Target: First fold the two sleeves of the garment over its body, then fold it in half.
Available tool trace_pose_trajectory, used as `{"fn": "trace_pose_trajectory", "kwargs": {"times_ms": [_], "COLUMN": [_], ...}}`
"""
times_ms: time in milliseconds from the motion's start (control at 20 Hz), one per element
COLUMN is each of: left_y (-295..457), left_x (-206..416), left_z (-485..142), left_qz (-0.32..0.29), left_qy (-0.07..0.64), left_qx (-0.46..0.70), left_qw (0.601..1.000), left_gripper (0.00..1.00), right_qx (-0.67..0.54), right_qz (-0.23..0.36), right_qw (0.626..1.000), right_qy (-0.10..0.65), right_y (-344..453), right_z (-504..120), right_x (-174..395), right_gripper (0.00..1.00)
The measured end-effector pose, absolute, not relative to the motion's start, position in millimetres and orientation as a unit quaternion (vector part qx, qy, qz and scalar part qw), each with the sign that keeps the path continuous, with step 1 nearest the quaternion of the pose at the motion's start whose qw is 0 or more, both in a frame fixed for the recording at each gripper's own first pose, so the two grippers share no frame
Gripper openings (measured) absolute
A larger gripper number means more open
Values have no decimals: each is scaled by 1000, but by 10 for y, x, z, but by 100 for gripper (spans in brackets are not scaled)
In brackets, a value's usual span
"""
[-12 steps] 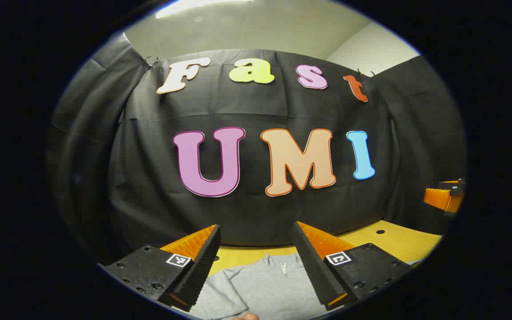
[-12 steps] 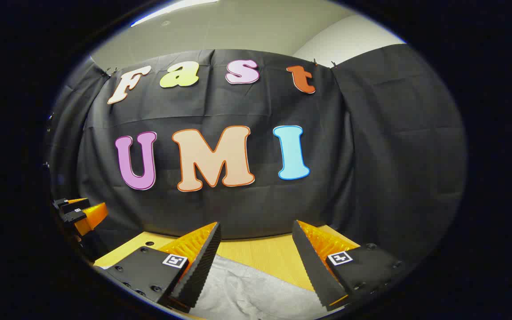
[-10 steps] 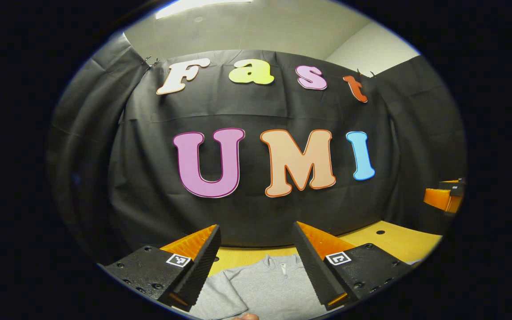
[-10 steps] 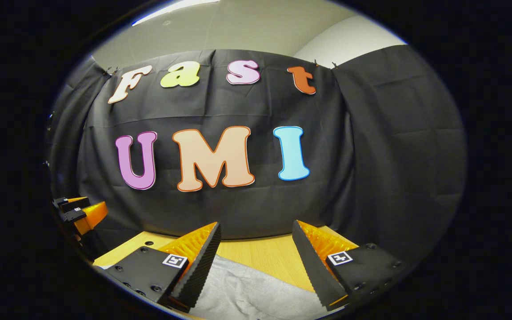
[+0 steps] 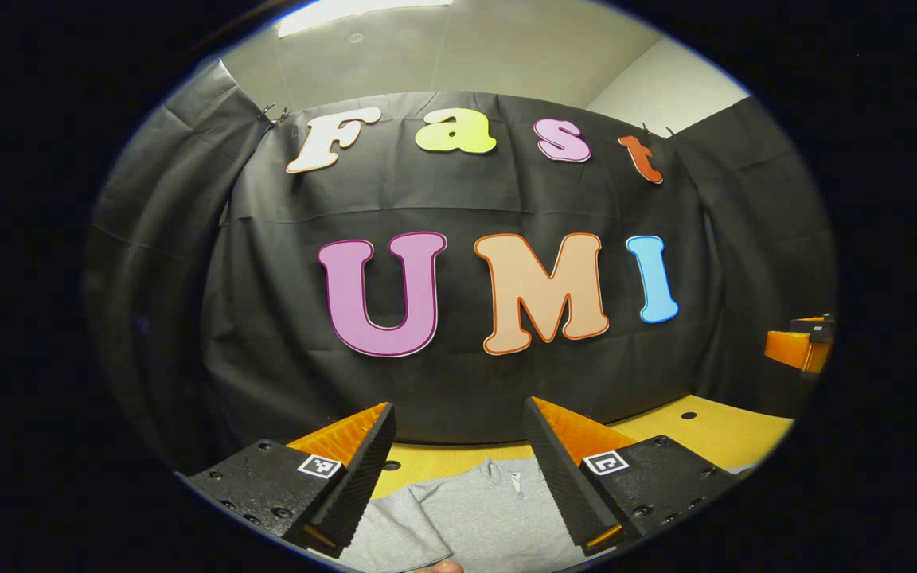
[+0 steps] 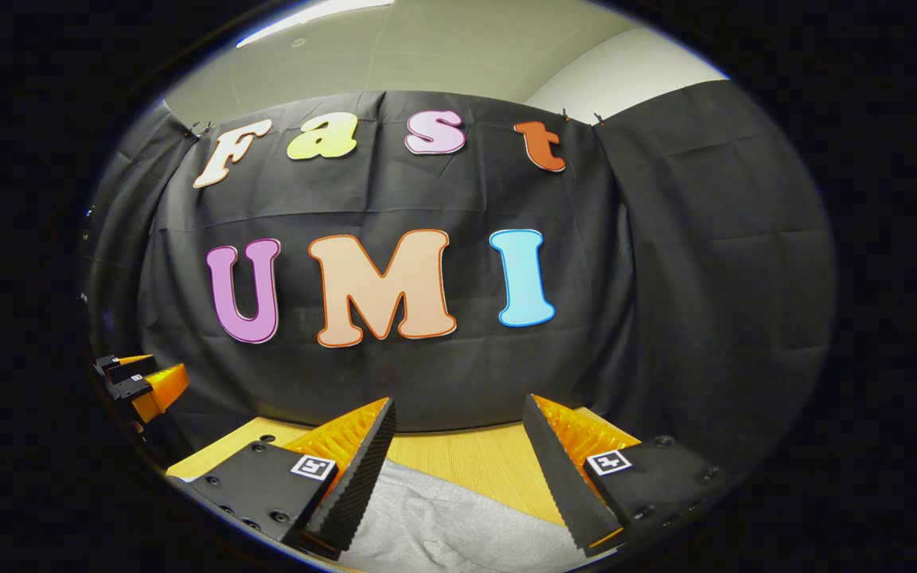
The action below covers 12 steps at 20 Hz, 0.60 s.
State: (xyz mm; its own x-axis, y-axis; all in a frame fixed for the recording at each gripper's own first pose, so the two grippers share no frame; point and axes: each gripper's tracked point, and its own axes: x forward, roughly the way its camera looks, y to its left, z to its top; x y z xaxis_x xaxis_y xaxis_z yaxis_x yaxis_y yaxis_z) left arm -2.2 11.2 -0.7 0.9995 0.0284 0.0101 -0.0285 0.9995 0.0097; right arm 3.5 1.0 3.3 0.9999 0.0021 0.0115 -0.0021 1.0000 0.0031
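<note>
A light grey sweatshirt (image 5: 474, 517) with a short zip collar lies flat on the wooden table (image 5: 713, 434), low in the left gripper view. My left gripper (image 5: 458, 469) hangs open above it, nothing between its fingers. In the right gripper view a grey stretch of the garment (image 6: 442, 525) lies below my right gripper (image 6: 458, 469), which is also open and holds nothing. The right gripper (image 5: 801, 346) shows at the far right edge of the left gripper view. The left gripper (image 6: 140, 382) shows at the far left edge of the right gripper view.
The black cloth wall (image 5: 458, 318) stands close behind the table. Bare wood (image 6: 474, 458) lies beyond the garment, with small round holes (image 5: 688, 415) in the tabletop. A fingertip (image 5: 438, 567) peeks in at the bottom edge of the left gripper view.
Both views have shifted very slightly; the grippers stay open and hover over the garment. Nothing has been taken hold of.
</note>
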Motion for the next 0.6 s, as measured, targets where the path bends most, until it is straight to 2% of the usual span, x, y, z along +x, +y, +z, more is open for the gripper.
{"fn": "trace_pose_trajectory", "kwargs": {"times_ms": [100,150,600], "left_y": [128,140,165], "left_x": [-18,-21,-12], "left_z": [-14,-7,-53], "left_qz": [17,17,20], "left_qy": [-4,-3,-3], "left_qx": [5,6,5], "left_qw": [1000,1000,1000], "left_gripper": [94,97,94], "right_qx": [0,-1,-8], "right_qz": [2,2,-10], "right_qw": [1000,1000,1000], "right_qy": [-6,-5,8], "right_y": [23,27,-83], "right_z": [37,38,-28], "right_x": [52,44,57], "right_gripper": [96,96,98]}}
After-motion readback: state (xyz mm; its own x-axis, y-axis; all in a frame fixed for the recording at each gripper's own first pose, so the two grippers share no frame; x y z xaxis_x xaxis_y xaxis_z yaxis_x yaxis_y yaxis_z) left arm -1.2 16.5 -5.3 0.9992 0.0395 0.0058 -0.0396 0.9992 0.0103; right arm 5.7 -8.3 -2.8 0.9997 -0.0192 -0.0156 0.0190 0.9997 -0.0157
